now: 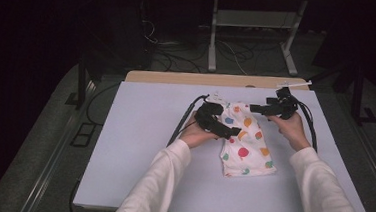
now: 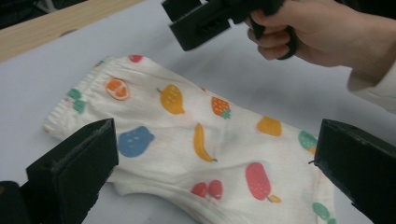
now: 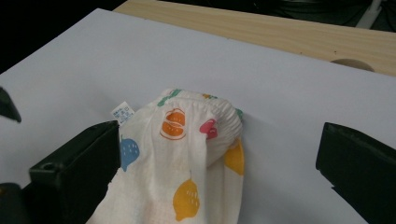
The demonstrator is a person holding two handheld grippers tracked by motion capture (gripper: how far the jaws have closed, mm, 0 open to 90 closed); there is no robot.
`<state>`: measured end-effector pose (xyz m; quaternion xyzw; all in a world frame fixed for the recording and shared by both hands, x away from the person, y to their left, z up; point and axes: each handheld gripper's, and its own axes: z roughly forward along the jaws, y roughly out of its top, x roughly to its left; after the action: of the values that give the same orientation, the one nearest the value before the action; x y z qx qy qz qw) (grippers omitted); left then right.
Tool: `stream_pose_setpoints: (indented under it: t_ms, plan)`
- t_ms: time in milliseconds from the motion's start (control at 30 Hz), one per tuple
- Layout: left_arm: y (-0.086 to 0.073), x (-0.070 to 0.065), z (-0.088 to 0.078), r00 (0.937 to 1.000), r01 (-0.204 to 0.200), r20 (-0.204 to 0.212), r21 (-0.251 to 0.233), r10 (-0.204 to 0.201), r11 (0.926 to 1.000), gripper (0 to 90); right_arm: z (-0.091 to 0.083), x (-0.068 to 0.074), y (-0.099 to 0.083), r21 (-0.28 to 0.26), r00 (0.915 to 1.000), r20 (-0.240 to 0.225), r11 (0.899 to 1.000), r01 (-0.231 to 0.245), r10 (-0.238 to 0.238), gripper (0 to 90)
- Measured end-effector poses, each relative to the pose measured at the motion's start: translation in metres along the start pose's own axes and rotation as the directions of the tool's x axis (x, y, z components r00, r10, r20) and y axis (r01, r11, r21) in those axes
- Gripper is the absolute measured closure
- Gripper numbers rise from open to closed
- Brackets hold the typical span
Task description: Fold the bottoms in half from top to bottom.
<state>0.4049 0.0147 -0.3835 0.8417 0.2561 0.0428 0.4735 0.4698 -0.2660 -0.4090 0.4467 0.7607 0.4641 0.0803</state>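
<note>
White cotton printed with bright fruit is lying on the pale table (image 1: pixel 134 132): a small pair of shorts (image 1: pixel 245 150), sitting a little toward 2 o'clock of the table's centre, its gathered waistband pointing to 12 o'clock and its hem to 6 o'clock.

The left hand-held gripper (image 1: pixel 232 131) is hovering over the shorts' 9 o'clock edge. In its own view its jaws are standing wide apart, released, with the cloth spreading between them and nothing being pinched.

The right hand-held gripper (image 1: pixel 252 108) is hanging just past the waistband at about 1 o'clock of the garment. Its jaws are also gaping wide and empty; whether they are grazing the fabric I cannot tell.

Bare table is stretching broadly toward 9 o'clock and 6 o'clock of the shorts; toward 3 o'clock the room is narrower, and at 12 o'clock a wooden strip (image 1: pixel 188 79) is bordering the surface.

The waistband is bunching and curling over, a small label (image 3: pixel 122 112) is sticking out beside it, and the cloth below is lying softly wrinkled.
</note>
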Motion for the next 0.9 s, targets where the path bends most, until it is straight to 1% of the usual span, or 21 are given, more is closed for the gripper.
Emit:
stream_pose_setpoints:
  t_ms: [167,233,367,467,567,600,667,733,800,833,900]
  plan:
    - [0.004,0.014,0.001,0.9994,0.029,-0.020,-0.008,-0.030,0.9995,0.0,0.002,-0.004,-0.002,0.008,0.9999,0.000,1.000,-0.017,0.017,0.0]
    - [0.003,0.020,0.002,0.9989,0.039,-0.027,-0.004,-0.039,0.9992,0.0,0.003,-0.006,-0.003,0.010,0.9997,-0.003,1.000,-0.024,0.024,0.0]
    - [-0.001,0.034,0.005,0.9958,0.081,-0.043,-0.007,-0.081,0.9967,0.0,0.008,-0.010,-0.006,0.017,0.9992,-0.007,0.999,-0.038,0.038,0.0]
    - [-0.005,0.045,0.007,0.9919,0.111,-0.062,-0.004,-0.111,0.9938,0.0,0.011,-0.012,-0.007,0.023,0.9989,-0.005,0.999,-0.047,0.047,0.0]
    - [-0.010,0.055,0.007,0.9858,0.148,-0.079,-0.009,-0.148,0.9890,0.0,0.015,-0.015,-0.010,0.031,0.9984,-0.008,0.998,-0.056,0.057,0.0]
    - [-0.012,0.059,0.008,0.9832,0.163,-0.082,-0.010,-0.163,0.9865,0.0,0.016,-0.016,-0.011,0.033,0.9983,-0.008,0.998,-0.057,0.057,0.0]
    - [-0.015,0.065,0.009,0.9804,0.178,-0.084,-0.010,-0.179,0.9839,0.0,0.019,-0.017,-0.012,0.037,0.9977,-0.012,0.997,-0.067,0.067,0.0]
    - [-0.018,0.071,0.011,0.9744,0.205,-0.091,-0.013,-0.205,0.9787,0.0,0.021,-0.018,-0.014,0.037,0.9972,-0.015,0.997,-0.073,0.074,0.0]
    - [-0.022,0.076,0.013,0.9719,0.217,-0.092,-0.009,-0.217,0.9761,0.0,0.024,-0.019,-0.015,0.045,0.9969,-0.015,0.996,-0.077,0.078,0.0]
    - [-0.023,0.078,0.015,0.9696,0.227,-0.091,-0.011,-0.227,0.9738,0.0,0.025,-0.020,-0.016,0.050,0.9968,-0.013,0.996,-0.078,0.079,0.1]
    - [-0.025,0.081,0.018,0.9682,0.236,-0.083,-0.011,-0.236,0.9717,0.0,0.027,-0.021,-0.017,0.054,0.9964,-0.011,0.995,-0.083,0.084,0.1]
